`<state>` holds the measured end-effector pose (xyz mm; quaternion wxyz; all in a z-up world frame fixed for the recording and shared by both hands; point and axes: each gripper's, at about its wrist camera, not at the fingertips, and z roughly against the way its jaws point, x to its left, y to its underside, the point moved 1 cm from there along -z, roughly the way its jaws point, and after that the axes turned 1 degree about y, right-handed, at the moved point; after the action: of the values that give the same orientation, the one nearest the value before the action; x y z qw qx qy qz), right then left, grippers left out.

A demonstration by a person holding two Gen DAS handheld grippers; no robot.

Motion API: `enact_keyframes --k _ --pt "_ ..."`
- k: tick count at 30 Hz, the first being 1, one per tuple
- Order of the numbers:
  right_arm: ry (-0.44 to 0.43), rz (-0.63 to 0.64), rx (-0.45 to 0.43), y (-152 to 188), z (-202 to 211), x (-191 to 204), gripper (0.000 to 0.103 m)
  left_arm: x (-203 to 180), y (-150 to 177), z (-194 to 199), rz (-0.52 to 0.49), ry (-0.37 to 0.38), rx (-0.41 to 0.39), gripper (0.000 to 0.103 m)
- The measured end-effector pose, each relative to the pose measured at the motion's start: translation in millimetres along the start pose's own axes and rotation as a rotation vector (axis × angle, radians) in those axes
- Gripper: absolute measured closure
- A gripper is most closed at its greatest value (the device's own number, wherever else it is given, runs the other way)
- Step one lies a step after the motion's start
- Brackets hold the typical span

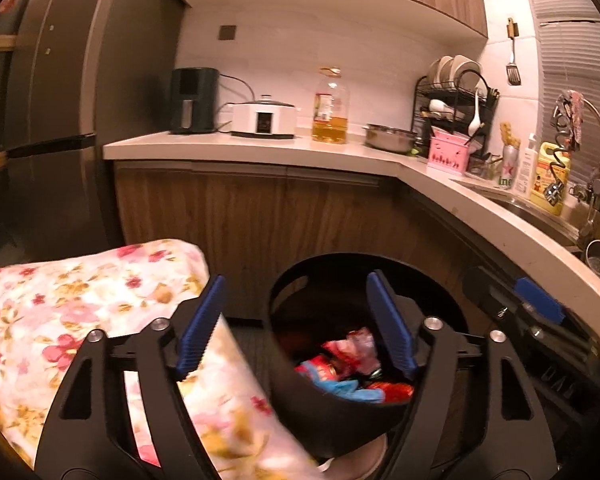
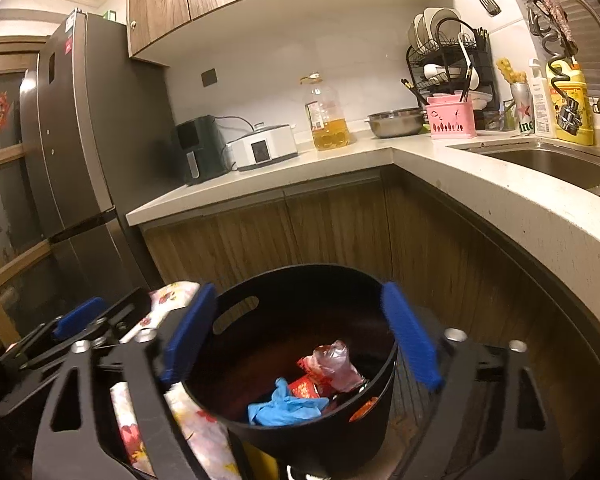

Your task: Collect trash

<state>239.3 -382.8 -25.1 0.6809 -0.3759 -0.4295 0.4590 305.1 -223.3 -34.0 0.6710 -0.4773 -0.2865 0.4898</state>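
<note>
Black bin [image 2: 308, 420] holding wrappers [image 2: 332, 368] and blue glove [image 2: 284, 406], left gripper [image 1: 296, 328] and right gripper [image 2: 300, 340] fingers spread wide, grasping nothing, floral cloth [image 1: 60, 304] beside bin

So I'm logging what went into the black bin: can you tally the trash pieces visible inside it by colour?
Blue: 1, a crumpled glove
Red: 1, a wrapper
Pink, see-through: 1, a plastic bag
Orange: 1, a scrap at the wall
Total: 4 visible in the black bin; anything beneath them is hidden.
</note>
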Motion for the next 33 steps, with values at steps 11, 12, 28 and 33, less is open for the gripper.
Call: enact_keyframes --k 11,12,28,33 --pt "0.004 0.066 0.004 10.9 23.0 34.3 0.006 47.8 17.8 57.6 0.011 -0.154 -0.008 0.014" --pt "0.003 0.074 0.002 11.9 27.2 39.1 0.006 52.4 18.7 65.0 0.016 -0.165 -0.011 0.012" --pt "-0.023 0.131 0.003 33.6 98.2 82.3 0.006 79.2 42.9 158.3 0.042 -0.234 -0.011 0.006" --pt "-0.007 0.157 0.017 45.6 121.7 91.4 0.006 81.5 50.3 186.4 0.045 -0.255 -0.018 0.006"
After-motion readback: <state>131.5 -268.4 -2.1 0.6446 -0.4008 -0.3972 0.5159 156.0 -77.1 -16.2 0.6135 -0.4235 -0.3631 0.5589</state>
